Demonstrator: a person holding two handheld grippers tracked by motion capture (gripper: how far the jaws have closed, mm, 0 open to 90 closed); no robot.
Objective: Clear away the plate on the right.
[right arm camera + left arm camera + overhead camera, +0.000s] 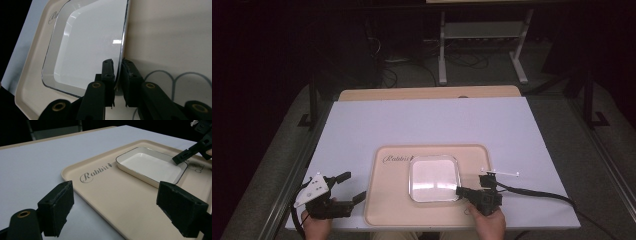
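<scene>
**Right jaws pinch the dish rim**

From above, I see my right hand-held gripper (460,190) at the near right corner of the white dish (434,177), which sits on the beige tray (387,200) on the white surface (362,120). The right gripper view shows what that angle hides: both jaws clamped on the dish's thin rim. My left hand-held gripper (353,187) waits just left of the tray, jaws wide apart, holding nothing.

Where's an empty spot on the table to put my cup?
The white table top is bare beyond the beige tray. On the tray, the right gripper pinches the white square dish; the open left gripper crowds its left edge.
</scene>
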